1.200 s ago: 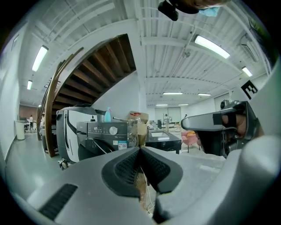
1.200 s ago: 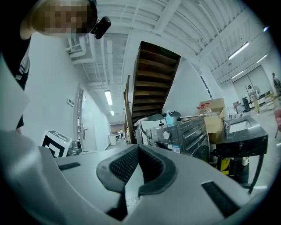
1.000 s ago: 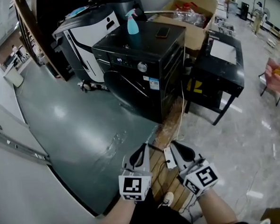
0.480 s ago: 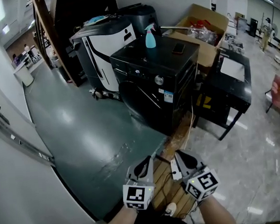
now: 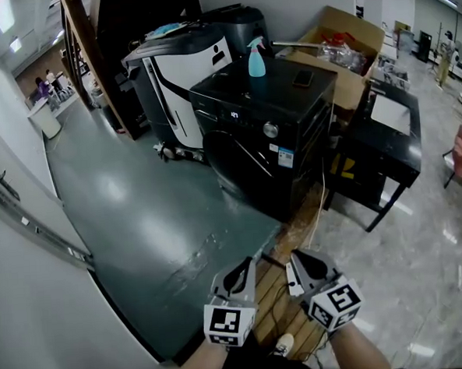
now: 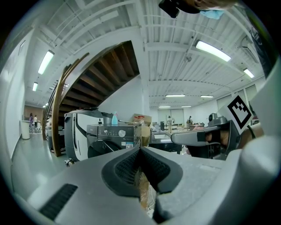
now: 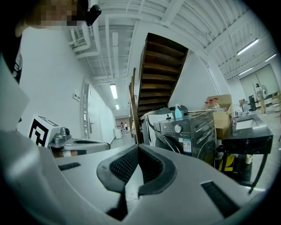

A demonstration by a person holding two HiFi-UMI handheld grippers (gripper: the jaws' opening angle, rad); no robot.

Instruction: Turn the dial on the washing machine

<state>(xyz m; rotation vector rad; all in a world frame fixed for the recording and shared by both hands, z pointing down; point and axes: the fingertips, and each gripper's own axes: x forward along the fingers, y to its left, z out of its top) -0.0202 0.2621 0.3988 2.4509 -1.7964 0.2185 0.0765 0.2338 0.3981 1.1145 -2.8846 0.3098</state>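
Note:
A black front-loading washing machine stands ahead in the head view, with a round silver dial on its control panel. The dial also shows small in the left gripper view and in the right gripper view. My left gripper and right gripper are held close to my body, well short of the machine. Both are shut with nothing between the pads.
A blue spray bottle and a phone lie on top of the machine. A white and black appliance stands to its left, a black table to its right, cardboard boxes behind. Cables run along the floor seam.
The view has drifted so the washing machine sits further right and lower in the frame. Both grippers stay shut and low, side by side.

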